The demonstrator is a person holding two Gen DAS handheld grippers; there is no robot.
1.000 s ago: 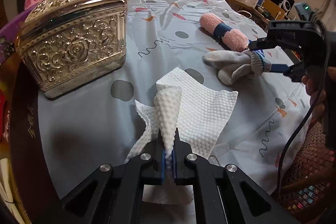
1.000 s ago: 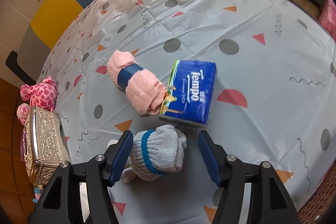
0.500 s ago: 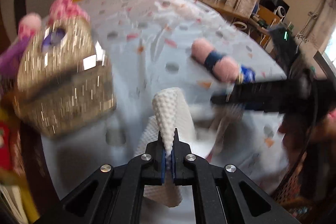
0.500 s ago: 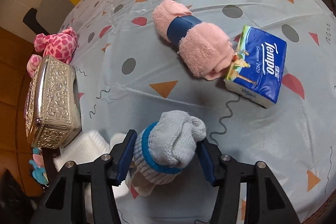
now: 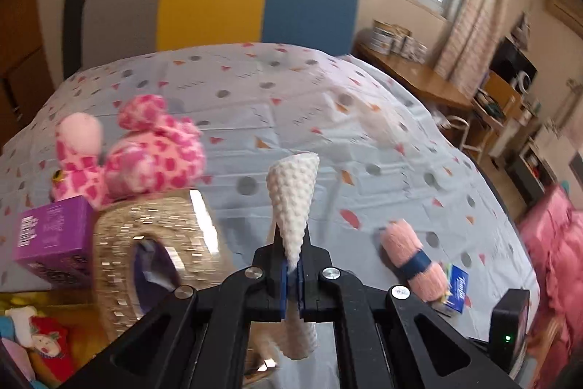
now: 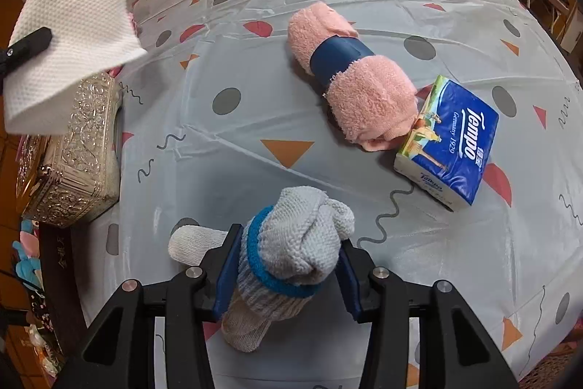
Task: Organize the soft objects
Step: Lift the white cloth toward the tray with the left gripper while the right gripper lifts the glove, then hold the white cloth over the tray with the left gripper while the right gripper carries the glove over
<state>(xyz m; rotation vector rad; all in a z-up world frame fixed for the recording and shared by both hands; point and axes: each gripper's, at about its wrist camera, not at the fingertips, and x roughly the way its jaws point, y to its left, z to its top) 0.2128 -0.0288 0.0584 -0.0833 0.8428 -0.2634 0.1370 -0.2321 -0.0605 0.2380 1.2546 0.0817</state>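
Observation:
My left gripper [image 5: 290, 274] is shut on a white dimpled paper towel [image 5: 293, 195], which hangs in the air above the table. In the right wrist view the paper towel [image 6: 69, 42] floats over the golden tissue box [image 6: 80, 148]. My right gripper [image 6: 289, 237] points down at a grey knitted glove bundle with a blue cuff [image 6: 302, 225]. Its jaws are closing, and both blue pads touch the bundle's sides. A pink rolled towel with a navy band [image 6: 349, 79] lies beyond, against a blue Tempo tissue pack [image 6: 452, 141].
A pink spotted plush [image 5: 145, 155] and a purple box [image 5: 51, 239] sit behind the golden tissue box [image 5: 156, 257] at the table's left edge. The patterned tablecloth [image 6: 237, 152] covers the round table. A grey, yellow and blue chair [image 5: 218, 6] stands at the far side.
My left gripper has lifted the paper towel off the table and swung it toward the golden box. The right gripper's jaws have narrowed onto the glove bundle and the wrist has rolled.

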